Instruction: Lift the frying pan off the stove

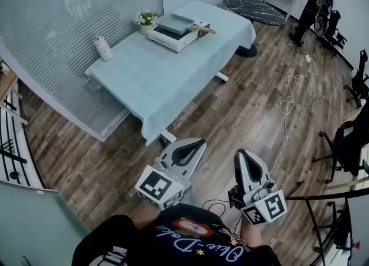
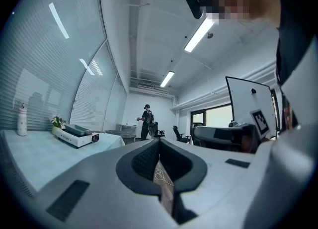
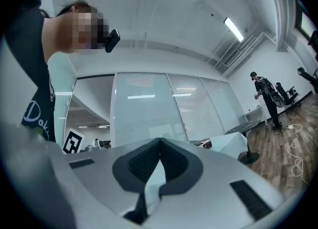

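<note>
While the left hand-held gripper point(image 1: 200, 143) and right hand-held gripper point(image 1: 240, 155) are clenched empty, the frying pan point(image 1: 174, 23) points its handle point(image 1: 205, 30) right.

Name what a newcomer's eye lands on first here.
Two shut grippers, the left gripper and right gripper, sit low in the head view, both empty. Beyond them, a blue-clothed table carries the frying pan on its stove at the far end.

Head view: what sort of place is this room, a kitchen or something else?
Most likely an office or lab room, not a home kitchen: office chairs stand at the right, a glass partition runs along the left, and the stove sits on a cloth-covered table.
</note>
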Available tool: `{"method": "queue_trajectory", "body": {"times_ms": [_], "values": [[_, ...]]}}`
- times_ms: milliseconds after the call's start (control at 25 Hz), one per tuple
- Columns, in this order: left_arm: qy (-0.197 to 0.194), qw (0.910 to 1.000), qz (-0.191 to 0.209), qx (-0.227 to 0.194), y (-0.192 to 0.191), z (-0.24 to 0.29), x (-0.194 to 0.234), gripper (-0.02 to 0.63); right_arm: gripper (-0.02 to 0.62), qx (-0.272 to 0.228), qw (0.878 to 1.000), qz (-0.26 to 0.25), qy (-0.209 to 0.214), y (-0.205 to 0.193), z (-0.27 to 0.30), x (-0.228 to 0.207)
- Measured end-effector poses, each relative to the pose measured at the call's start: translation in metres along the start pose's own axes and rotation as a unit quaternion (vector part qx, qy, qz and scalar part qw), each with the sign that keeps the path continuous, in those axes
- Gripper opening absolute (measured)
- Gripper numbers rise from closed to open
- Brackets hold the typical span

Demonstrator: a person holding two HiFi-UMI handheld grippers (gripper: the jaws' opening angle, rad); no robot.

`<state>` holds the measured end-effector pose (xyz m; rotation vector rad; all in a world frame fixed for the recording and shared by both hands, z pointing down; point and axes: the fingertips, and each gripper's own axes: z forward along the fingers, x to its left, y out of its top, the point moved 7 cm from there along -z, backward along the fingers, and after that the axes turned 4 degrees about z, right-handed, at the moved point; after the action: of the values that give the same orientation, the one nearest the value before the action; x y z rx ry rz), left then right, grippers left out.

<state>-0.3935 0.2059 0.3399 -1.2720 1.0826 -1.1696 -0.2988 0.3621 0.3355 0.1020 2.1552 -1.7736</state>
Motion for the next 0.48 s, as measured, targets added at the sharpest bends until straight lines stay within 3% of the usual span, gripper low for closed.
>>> {"method": "queue_trajectory", "body": {"times_ms": [480], "values": [[-0.026,0.9994,-0.022,-0.003,-0.010,0.053,0.066,0.005,0.000,0.026,0.999,-0.028,-0.001,-0.001,0.064,-0.031]]}}
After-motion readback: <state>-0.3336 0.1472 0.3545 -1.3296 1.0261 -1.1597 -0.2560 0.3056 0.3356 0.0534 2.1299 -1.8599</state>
